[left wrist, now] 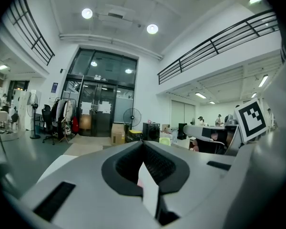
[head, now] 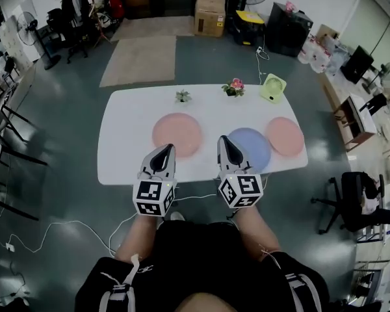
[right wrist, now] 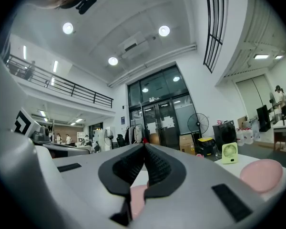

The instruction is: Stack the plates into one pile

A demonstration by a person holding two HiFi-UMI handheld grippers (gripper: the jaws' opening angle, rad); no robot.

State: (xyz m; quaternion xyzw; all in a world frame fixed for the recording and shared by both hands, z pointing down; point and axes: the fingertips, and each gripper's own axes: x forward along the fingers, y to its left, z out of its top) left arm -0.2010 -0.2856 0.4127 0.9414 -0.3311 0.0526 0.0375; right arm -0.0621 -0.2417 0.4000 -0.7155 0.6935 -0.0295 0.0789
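Hides blue plate [head: 255, 149] at its left rim behind right hand-held gripper [head: 226, 146], centre frame. Shows left hand-held gripper [head: 163, 153] and right one both closed, empty; pink plate [head: 177, 133] round, flat on table [head: 127, 129].

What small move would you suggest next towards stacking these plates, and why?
Probably open the right gripper. Its jaws are shut and empty, and the round blue plate lies just ahead of it, flat on the white table and apart from the large round pink plate.
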